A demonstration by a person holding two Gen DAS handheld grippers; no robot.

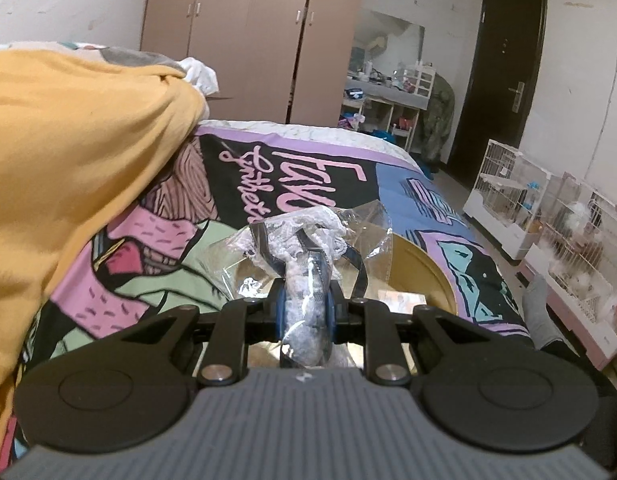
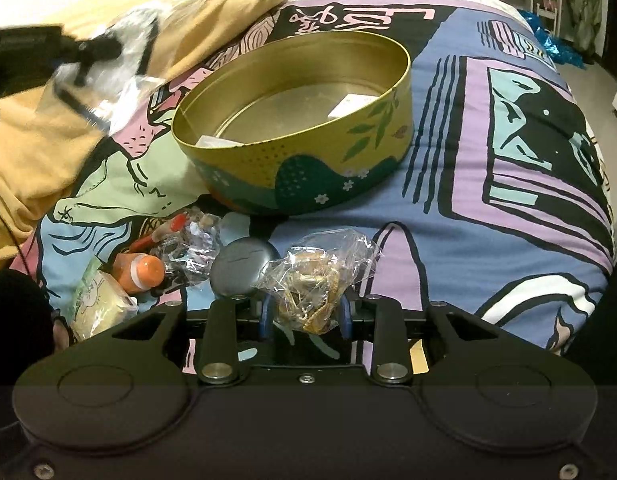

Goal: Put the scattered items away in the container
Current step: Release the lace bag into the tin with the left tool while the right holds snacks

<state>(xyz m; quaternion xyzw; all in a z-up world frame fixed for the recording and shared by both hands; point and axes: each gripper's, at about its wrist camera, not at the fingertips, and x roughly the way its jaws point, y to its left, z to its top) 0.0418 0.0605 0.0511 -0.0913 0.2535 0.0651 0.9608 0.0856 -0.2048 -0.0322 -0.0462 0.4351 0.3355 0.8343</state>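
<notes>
While the bedspread (image 2: 508, 208) fills both views, we see each gripper clamped on a clear bag.

Only our right wrist view shows the whole round tin (image 2: 296, 120) at twelve o'clock; the left shows just its gold rim. Left gripper (image 1: 306, 306): closed tight on one lace-filled bag (image 1: 304, 248), held aloft. Right gripper (image 2: 306, 316): pinching one bag of tan pieces (image 2: 316, 276). At nine o'clock: one orange bottle (image 2: 140, 272), one grey disc (image 2: 238, 270).

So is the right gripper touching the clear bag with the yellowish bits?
Touching. The right wrist view shows the right gripper with its blue pads pressed against both sides of the clear bag, pinching the plastic.
</notes>
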